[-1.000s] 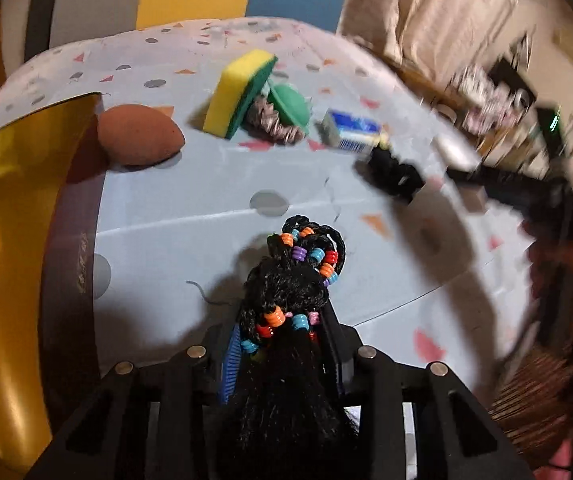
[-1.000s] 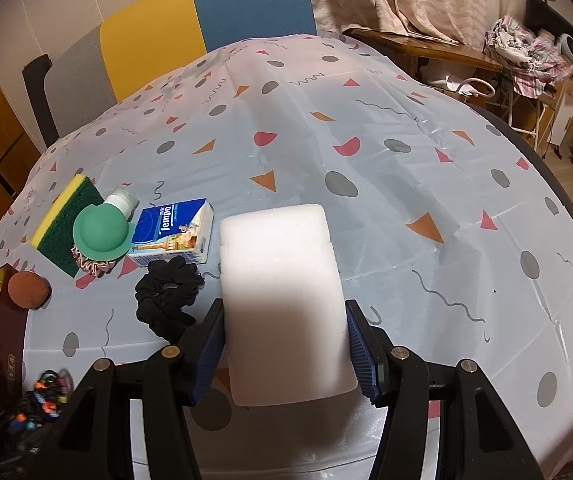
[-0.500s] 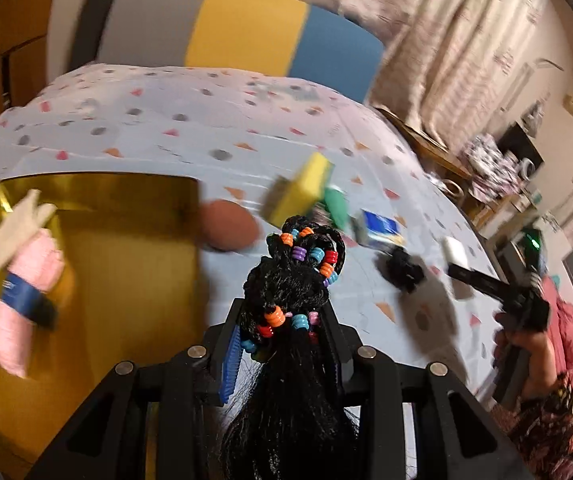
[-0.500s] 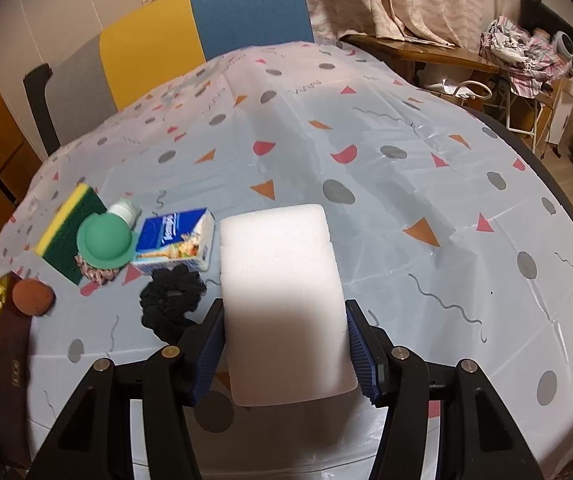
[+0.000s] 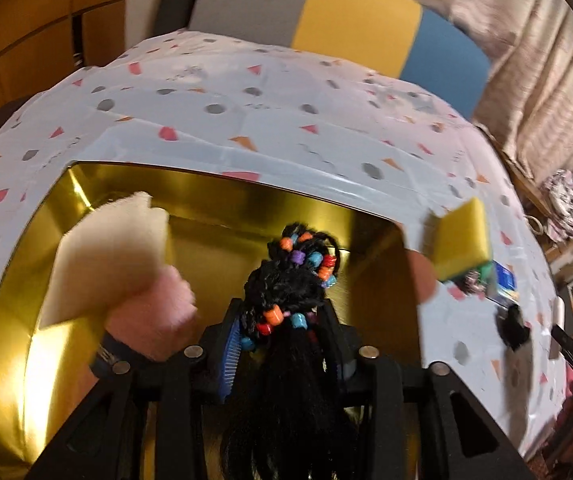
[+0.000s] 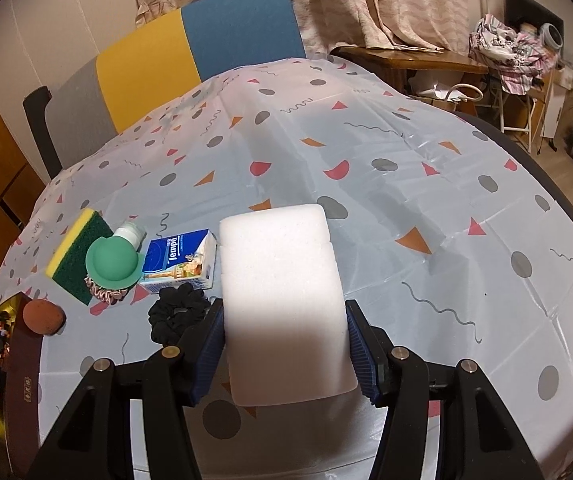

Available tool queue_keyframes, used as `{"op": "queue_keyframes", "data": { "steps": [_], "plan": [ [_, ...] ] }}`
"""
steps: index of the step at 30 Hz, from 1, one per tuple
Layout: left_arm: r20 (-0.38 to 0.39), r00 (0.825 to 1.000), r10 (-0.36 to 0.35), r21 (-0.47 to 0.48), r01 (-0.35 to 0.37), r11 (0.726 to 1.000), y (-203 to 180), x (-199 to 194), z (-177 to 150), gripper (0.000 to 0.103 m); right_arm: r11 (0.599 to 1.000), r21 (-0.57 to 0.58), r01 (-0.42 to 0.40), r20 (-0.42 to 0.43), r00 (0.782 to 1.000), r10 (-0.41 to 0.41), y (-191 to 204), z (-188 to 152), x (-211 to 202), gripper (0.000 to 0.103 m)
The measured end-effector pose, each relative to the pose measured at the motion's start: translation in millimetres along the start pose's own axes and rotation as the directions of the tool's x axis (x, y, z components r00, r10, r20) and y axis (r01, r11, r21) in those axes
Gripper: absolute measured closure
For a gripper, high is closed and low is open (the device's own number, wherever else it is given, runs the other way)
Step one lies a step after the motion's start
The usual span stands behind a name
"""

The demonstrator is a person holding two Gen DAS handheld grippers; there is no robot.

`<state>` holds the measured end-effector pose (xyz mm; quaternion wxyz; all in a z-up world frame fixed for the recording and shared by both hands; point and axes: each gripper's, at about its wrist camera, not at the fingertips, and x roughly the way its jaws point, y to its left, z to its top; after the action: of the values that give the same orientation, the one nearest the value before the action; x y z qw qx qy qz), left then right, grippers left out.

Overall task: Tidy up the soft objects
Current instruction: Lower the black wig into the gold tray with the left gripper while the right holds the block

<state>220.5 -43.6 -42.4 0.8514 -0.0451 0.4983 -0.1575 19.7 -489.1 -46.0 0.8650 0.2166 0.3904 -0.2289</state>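
The only writing that can be read is "Tempo", printed on the blue tissue pack [image 6: 180, 260] lying on the table [image 6: 406, 184], which is covered with a pale cloth patterned in dots, triangles and squiggles.

The right gripper [image 6: 286, 344] has its jaws set wide and pressed on either side of a white foam sponge block [image 6: 282, 304], which stands up between the blue pads and fills the space between them. Just left of that gripper lies a black scrunchie [image 6: 176, 314], touching the near edge of the tissue pack. Further left are a green silicone dome [image 6: 112, 260] resting over a pink frilly scrunchie [image 6: 104, 292], a small white bottle [image 6: 128, 234] behind it, a yellow-and-green scouring sponge [image 6: 78, 254], and a brown egg-shaped makeup sponge [image 6: 42, 316] near the tray's edge.

The left gripper [image 5: 282, 340] is above a gold tray [image 5: 214, 216]. Its jaws have just been opening, and a black braided hairpiece with coloured beads [image 5: 286, 284] lies between them; whether the pads press on it I cannot tell. In the tray, just left of this gripper, lie a cream foam wedge [image 5: 106, 256] and a pink rolled cloth with a dark band [image 5: 154, 312], touching each other
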Motion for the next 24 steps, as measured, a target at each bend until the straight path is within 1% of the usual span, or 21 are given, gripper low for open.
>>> {"op": "queue_keyframes", "data": {
  "steps": [1,3,5,6,8,12,15,19,21,23,24],
  "plan": [
    [0.008,1.000,0.004,-0.016,-0.004,1.000,4,0,2,0.059,1.000,0.000,0.000,0.001,1.000,0.000,0,0,0,0.045],
    [0.022,1.000,0.003,-0.041,-0.002,0.999,10,-2,5,0.048,1.000,-0.001,0.002,0.003,1.000,-0.002,-1,0,0,0.045],
    [0.038,0.999,0.002,-0.070,0.001,0.998,16,-8,4,0.042,1.000,-0.003,0.006,0.009,1.000,-0.006,0,1,0,0.045],
    [0.048,0.999,-0.001,-0.080,0.005,0.997,18,-12,2,0.042,1.000,-0.003,0.006,0.011,1.000,-0.006,0,1,0,0.045],
    [0.068,0.997,-0.032,-0.079,0.037,0.996,18,-21,-4,0.042,1.000,-0.006,0.003,0.020,1.000,-0.003,1,1,-2,0.045],
    [0.098,0.993,-0.058,-0.037,0.062,0.997,10,-37,-28,0.042,0.999,-0.030,-0.011,0.050,0.999,0.013,6,1,-7,0.045],
    [0.101,0.990,-0.100,-0.012,0.101,0.995,5,-45,-45,0.042,0.998,-0.054,-0.036,0.070,0.997,0.039,14,0,-12,0.045],
    [0.100,0.989,-0.111,0.008,0.111,0.994,2,-54,-66,0.042,0.993,-0.081,-0.085,0.062,0.994,0.090,32,-9,-16,0.045],
    [0.104,0.991,-0.090,0.024,0.088,0.996,0,-56,-72,0.042,0.989,-0.089,-0.114,0.043,0.992,0.118,44,-17,-16,0.045],
    [0.098,0.992,-0.084,0.057,0.079,0.995,-3,-58,-74,0.042,0.984,-0.094,-0.153,0.021,0.988,0.156,60,-27,-18,0.045],
    [0.103,0.991,-0.080,0.067,0.073,0.995,-4,-60,-76,0.042,0.978,-0.094,-0.184,0.011,0.983,0.186,70,-34,-19,0.045]
  ]
}}
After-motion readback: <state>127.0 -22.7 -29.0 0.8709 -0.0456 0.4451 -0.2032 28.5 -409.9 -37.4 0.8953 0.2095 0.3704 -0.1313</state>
